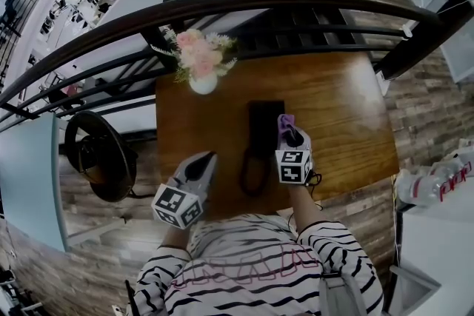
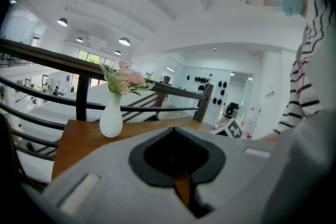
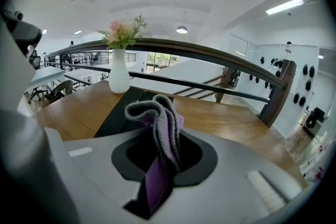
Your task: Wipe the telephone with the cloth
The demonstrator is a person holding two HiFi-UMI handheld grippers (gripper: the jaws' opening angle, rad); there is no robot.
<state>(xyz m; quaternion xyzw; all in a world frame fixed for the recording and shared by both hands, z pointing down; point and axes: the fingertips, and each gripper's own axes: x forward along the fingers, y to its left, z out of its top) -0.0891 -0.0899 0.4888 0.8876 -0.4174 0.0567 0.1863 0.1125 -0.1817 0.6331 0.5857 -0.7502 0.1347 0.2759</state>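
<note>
cloth (image 3: 160, 123) pinched in right gripper (image 3: 160, 165), beside black telephone (image 1: 264, 126)

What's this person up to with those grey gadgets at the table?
A person holds a gripper in each hand over a wooden table. The right gripper pinches a purple cloth at the right edge of a black telephone, apparently to wipe it. The left gripper is shut and empty, left of the telephone. A vase of flowers stands behind.

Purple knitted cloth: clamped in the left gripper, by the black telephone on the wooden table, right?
No: the right gripper view shows the purple knitted cloth clamped in the right gripper, by the black telephone on the wooden table.
</note>
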